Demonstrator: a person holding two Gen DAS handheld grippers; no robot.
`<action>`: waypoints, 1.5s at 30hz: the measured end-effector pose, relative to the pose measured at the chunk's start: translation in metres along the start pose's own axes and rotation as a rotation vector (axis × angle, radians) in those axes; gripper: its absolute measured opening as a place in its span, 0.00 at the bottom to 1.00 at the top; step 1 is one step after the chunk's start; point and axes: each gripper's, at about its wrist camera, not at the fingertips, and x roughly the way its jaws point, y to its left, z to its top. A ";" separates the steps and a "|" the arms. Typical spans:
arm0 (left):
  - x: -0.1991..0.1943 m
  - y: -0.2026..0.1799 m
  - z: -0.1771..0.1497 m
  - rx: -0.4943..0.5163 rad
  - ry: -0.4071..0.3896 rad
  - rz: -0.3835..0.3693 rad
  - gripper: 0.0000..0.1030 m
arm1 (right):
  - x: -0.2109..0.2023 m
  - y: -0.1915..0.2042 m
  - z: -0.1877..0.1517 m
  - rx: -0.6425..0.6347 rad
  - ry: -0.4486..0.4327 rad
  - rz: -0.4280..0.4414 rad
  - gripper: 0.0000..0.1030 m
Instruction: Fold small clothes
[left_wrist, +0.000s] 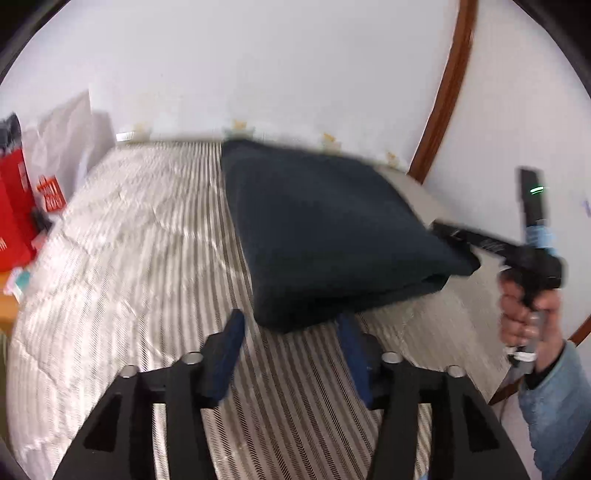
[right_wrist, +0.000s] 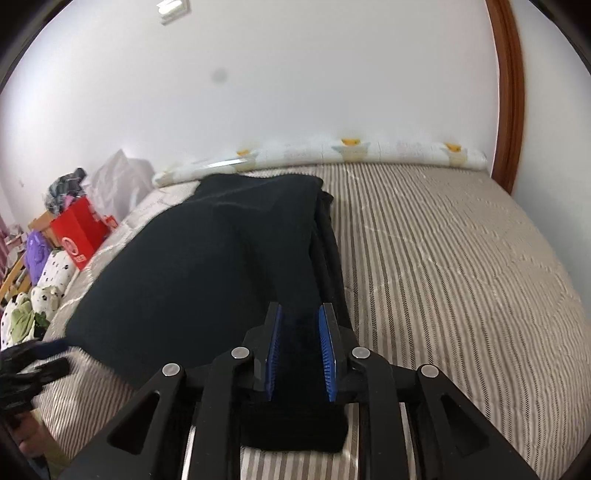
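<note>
A folded dark navy garment (left_wrist: 332, 229) lies on the striped bed (left_wrist: 140, 236). In the left wrist view my left gripper (left_wrist: 291, 325) is open and empty, just in front of the garment's near edge. My right gripper (left_wrist: 452, 236), seen from the left, reaches into the garment's right corner. In the right wrist view the right gripper (right_wrist: 301, 317) is shut on a thick fold of the garment (right_wrist: 207, 266), cloth filling the gap between the blue pads (right_wrist: 327, 354). The left gripper (right_wrist: 33, 365) shows at the lower left edge.
A white wall runs behind the bed, with a brown wooden frame (right_wrist: 511, 96) at the right. A long printed pillow (right_wrist: 332, 151) lies along the wall. A red box (right_wrist: 79, 229), bags and a pile of clothes (right_wrist: 40, 291) sit left of the bed.
</note>
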 end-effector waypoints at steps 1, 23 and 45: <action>-0.003 0.000 0.006 0.006 -0.017 0.001 0.56 | 0.009 -0.002 0.002 0.015 0.023 -0.009 0.23; 0.049 0.012 0.025 0.025 0.080 0.068 0.58 | -0.006 -0.016 0.001 0.065 0.006 0.050 0.21; 0.072 0.031 0.066 -0.046 0.091 0.085 0.61 | 0.037 0.007 0.056 -0.035 0.092 -0.019 0.37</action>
